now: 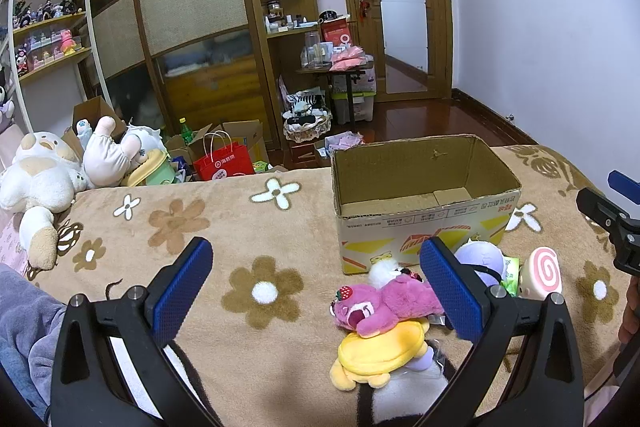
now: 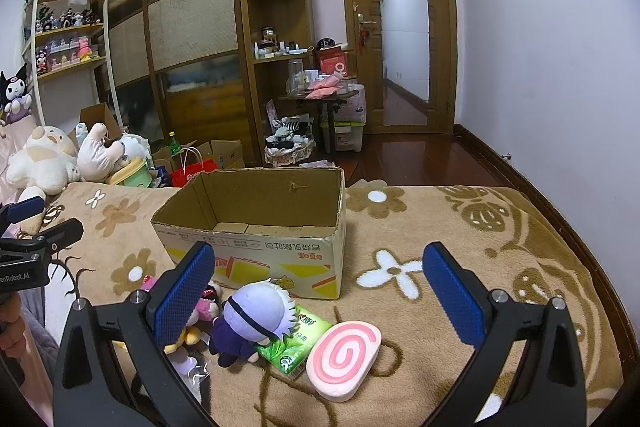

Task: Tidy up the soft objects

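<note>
An open, empty cardboard box (image 1: 424,203) (image 2: 256,227) stands on the flowered beige blanket. In front of it lies a pile of soft things: a pink bear plush (image 1: 384,303), a yellow plush (image 1: 380,355), a white-haired doll in purple (image 2: 252,319) (image 1: 480,259), a green tissue pack (image 2: 296,343) and a pink swirl cushion (image 2: 344,359) (image 1: 540,271). My left gripper (image 1: 320,291) is open and empty above the blanket, left of the pile. My right gripper (image 2: 320,291) is open and empty above the doll and the swirl cushion.
Large white plush toys (image 1: 40,179) lie at the blanket's left end. Beyond the bed are a red paper bag (image 1: 222,163), open cartons, a wardrobe, shelves with figures (image 2: 68,39), a small cluttered table (image 1: 340,67) and a door. The right gripper shows at the left wrist view's right edge (image 1: 616,223).
</note>
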Demonstrator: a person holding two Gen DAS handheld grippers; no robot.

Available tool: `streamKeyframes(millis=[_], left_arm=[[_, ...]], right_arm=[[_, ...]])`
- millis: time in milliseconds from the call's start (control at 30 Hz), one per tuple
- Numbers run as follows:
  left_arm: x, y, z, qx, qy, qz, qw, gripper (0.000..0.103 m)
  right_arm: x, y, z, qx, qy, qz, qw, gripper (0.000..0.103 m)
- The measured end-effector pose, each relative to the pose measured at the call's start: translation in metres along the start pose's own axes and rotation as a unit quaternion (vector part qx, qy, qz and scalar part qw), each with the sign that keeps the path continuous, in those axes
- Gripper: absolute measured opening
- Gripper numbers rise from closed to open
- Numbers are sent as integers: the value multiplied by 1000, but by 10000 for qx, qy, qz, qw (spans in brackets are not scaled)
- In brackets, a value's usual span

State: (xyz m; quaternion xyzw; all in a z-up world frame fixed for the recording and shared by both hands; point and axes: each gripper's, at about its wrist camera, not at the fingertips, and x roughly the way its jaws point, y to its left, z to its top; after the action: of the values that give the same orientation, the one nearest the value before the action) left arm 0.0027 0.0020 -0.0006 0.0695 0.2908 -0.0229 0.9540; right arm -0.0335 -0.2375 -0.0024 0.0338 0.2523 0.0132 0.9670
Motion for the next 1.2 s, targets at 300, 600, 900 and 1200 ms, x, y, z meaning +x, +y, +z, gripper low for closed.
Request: streamKeyframes(millis=[300,600,900,1200], left_arm=[[2,0,-1,-1,0,21,10000,102],[2,-1,-1,-3,0,22,10000,102],[3,1,-1,-12,-2,27,10000,102],[3,1,-1,-10,-2,36,10000,102]], right_arm=[[0,0,0,-2,7,-2,10000,103],[0,0,0,0,6,2,10000,103],[0,0,0,1,6,-2,10000,103],[0,0,0,0,2,4,10000,103]])
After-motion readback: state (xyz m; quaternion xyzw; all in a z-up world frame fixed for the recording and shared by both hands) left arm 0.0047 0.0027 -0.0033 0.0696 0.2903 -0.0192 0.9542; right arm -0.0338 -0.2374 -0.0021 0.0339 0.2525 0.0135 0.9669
